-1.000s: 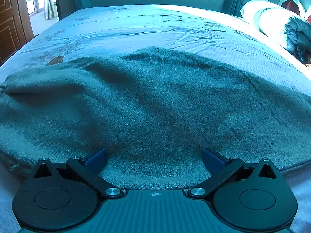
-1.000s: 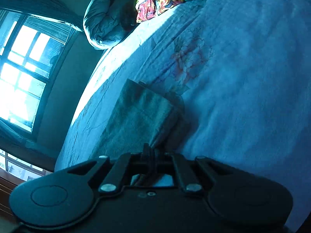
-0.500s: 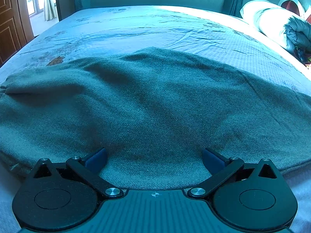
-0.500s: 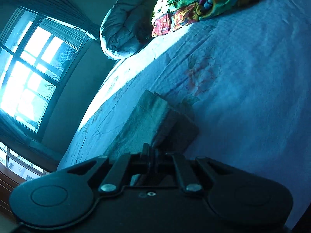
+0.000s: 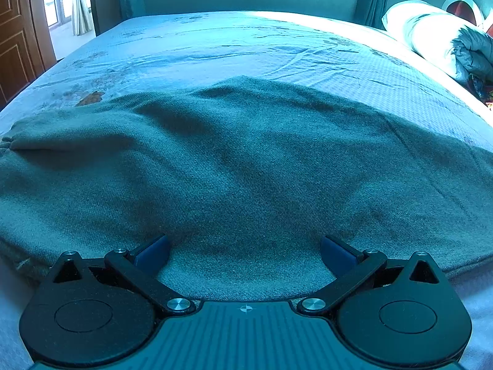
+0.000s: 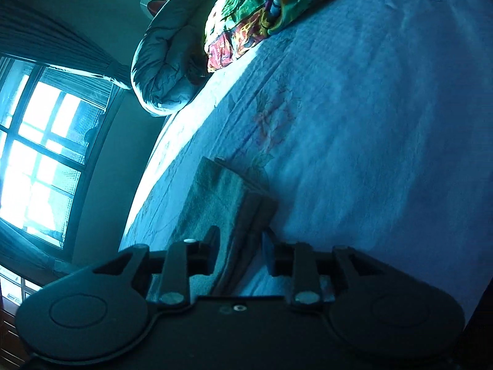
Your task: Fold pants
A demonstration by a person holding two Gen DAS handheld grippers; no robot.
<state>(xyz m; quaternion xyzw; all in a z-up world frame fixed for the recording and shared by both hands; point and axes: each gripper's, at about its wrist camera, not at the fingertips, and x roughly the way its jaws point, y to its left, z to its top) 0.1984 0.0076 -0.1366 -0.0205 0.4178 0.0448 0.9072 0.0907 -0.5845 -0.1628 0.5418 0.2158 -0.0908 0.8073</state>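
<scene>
My left hand-held gripper (image 5: 245, 246) sits low over the near edge of the pants (image 5: 246, 166), jaws spread wide, grasping nothing; the cloth lies between and beyond the blue pads (image 5: 152, 248) without being pinched. The pants are spread across the bed (image 5: 234, 43) in front of me, a broad grey-green sheet of thick, fuzzy knit with soft ripples across it and a bunched end at the far left. It looks limp and fairly light, with no stiffness of its own: lift one corner and I judge the rest will sag and drag along the bedsheet. The nap should give the pads good friction, so slipping is not my worry; picking up only the top layer is.

My right hand-held gripper (image 6: 240, 249) is at the other end of the garment, where the cloth (image 6: 222, 197) is stacked in several layers with a squared edge. Its jaws have just been opening, and now stand a little apart with the layered edge between them; the pads look clear of the cloth, so I take it as let go. Beyond lie a rolled duvet (image 6: 166, 64) and a bright patterned cloth (image 6: 255, 9), well apart from the work.

For any next fold I would take hold at an edge or corner, biting deep enough to catch every layer.
</scene>
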